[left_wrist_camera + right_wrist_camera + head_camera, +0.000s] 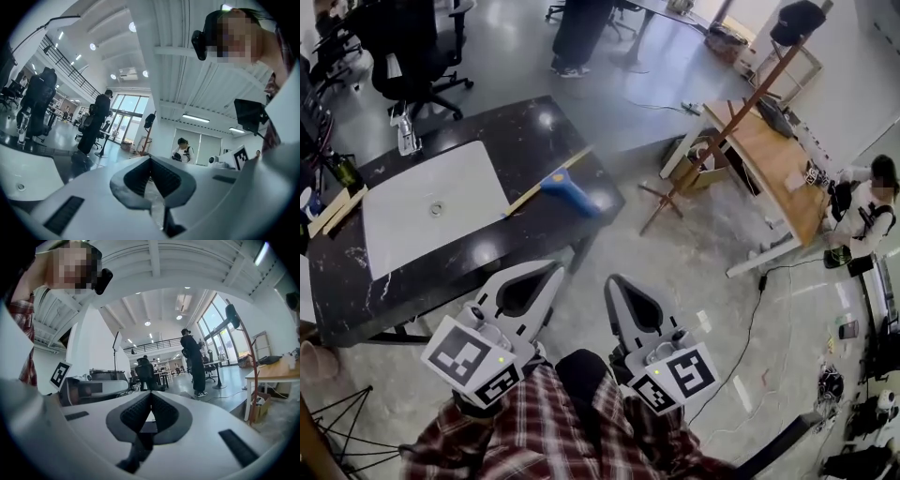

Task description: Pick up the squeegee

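Pickup isn't started yet: the squeegee point(565, 187) is lying untouched at the dark table's point(525, 127) far right edge. The left gripper point(555, 271) and right gripper point(610, 280) are hanging near, jaws pinched together, empty.

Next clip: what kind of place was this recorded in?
Probably an open-plan office or lab workspace: wheeled office chairs beside a dark table, a wooden desk with a person next to it, and cables trailing across a polished floor.
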